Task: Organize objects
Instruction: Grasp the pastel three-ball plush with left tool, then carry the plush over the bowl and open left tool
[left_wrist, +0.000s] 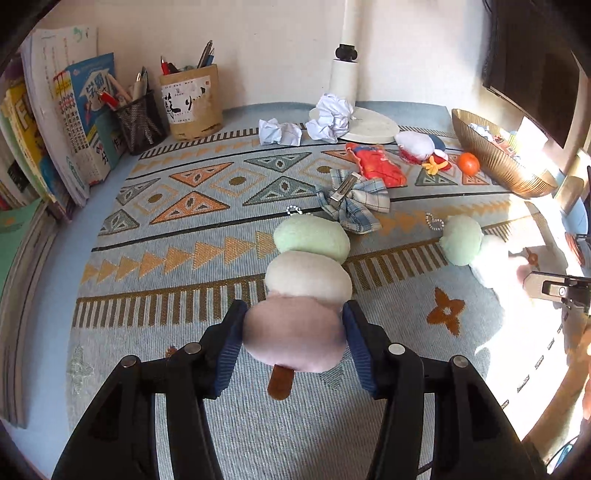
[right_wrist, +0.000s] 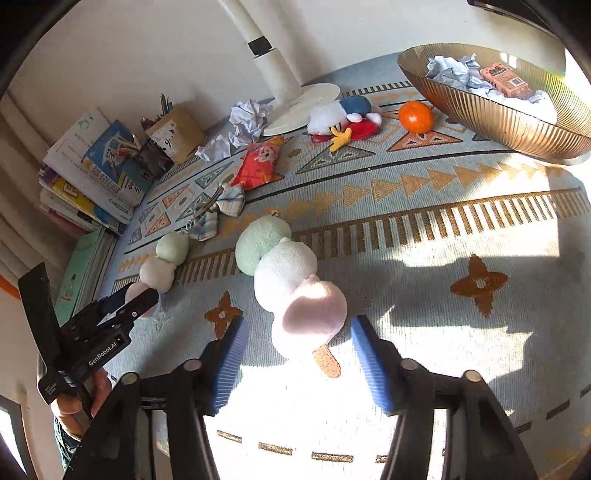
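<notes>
Two three-ball dango plush skewers, each green, white and pink on a brown stick, lie on the patterned mat (left_wrist: 177, 266). My left gripper (left_wrist: 295, 310) is shut on the pink ball of the left dango plush (left_wrist: 306, 277), its blue pads pressing both sides. The right wrist view shows that plush (right_wrist: 162, 266) and the left gripper (right_wrist: 136, 299) at the left, with a hand on the handle. My right gripper (right_wrist: 301, 321) stands open around the pink end of the right dango plush (right_wrist: 284, 266), with gaps at both pads. That plush (left_wrist: 461, 240) lies partly washed out by sunlight.
A gold ribbed bowl (right_wrist: 498, 122) at the back right holds crumpled paper and a packet. Near it lie a tangerine (right_wrist: 415, 116), a duck plush (right_wrist: 343, 118), a red snack packet (right_wrist: 258, 162), a plaid bow clip (right_wrist: 221, 206), paper balls (right_wrist: 247, 122) and the lamp base (right_wrist: 306, 103). Books and pen holders (left_wrist: 192, 99) line the left.
</notes>
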